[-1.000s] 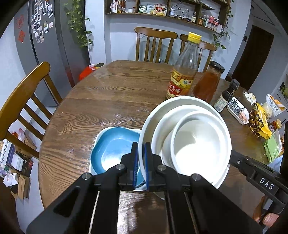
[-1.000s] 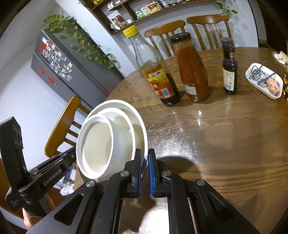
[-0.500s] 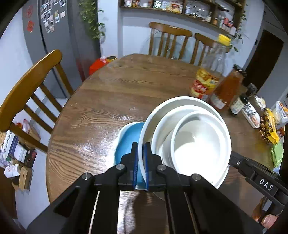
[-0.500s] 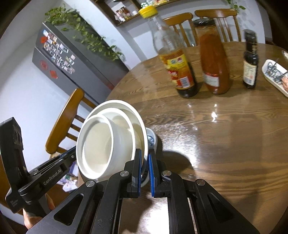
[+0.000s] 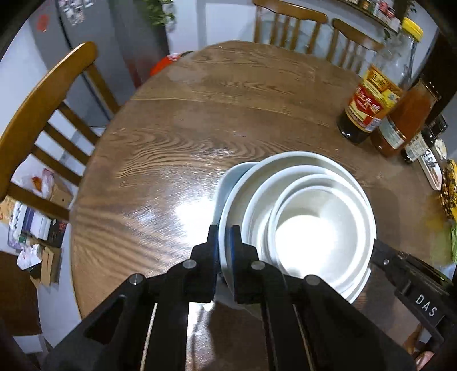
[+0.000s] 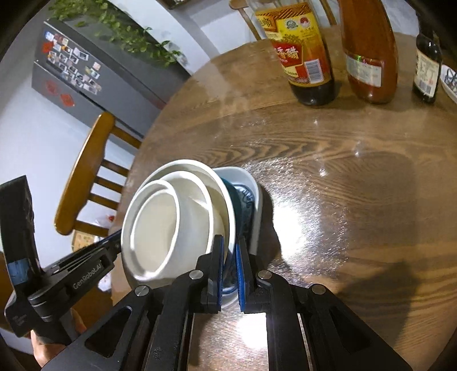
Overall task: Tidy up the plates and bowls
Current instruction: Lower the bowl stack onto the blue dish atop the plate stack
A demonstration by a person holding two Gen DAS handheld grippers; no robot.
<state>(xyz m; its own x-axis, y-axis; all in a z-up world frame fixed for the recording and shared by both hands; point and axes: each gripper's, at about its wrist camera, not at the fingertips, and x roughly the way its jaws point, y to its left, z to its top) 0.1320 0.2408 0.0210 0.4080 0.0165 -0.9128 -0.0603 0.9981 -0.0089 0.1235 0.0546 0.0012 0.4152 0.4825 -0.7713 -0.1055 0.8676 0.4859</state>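
**Both grippers clamped on one white stack, blue dish underneath**

While gripping the near edge of the white plate (image 5: 237,199), pinching tight with the left gripper (image 5: 223,239), dark pads shut on that rim. Clamping the opposite edge of the same plate with the right gripper (image 6: 228,251), blue pads closed on it, jaws nearly together. Carrying two white bowls (image 5: 314,225) nested one inside the other on the plate, everything tilted between the two tools. Hanging directly over a blue dish (image 6: 242,199) with a white outer wall, which is lying on the round wooden table (image 5: 185,120) near its front edge; whether plate and dish are touching is impossible to tell from here. Peeking out from behind the stack in the left view as just a pale sliver of that dish. Standing further back on the tabletop, well apart from the stack: a vinegar bottle (image 6: 300,51) with a yellow cap, a jar of red sauce (image 6: 371,51) just beside it, then a small dark bottle (image 6: 427,68). Ringing the far side, wooden chairs (image 5: 288,25), and beyond them a grey fridge (image 6: 80,77) covered in magnets.
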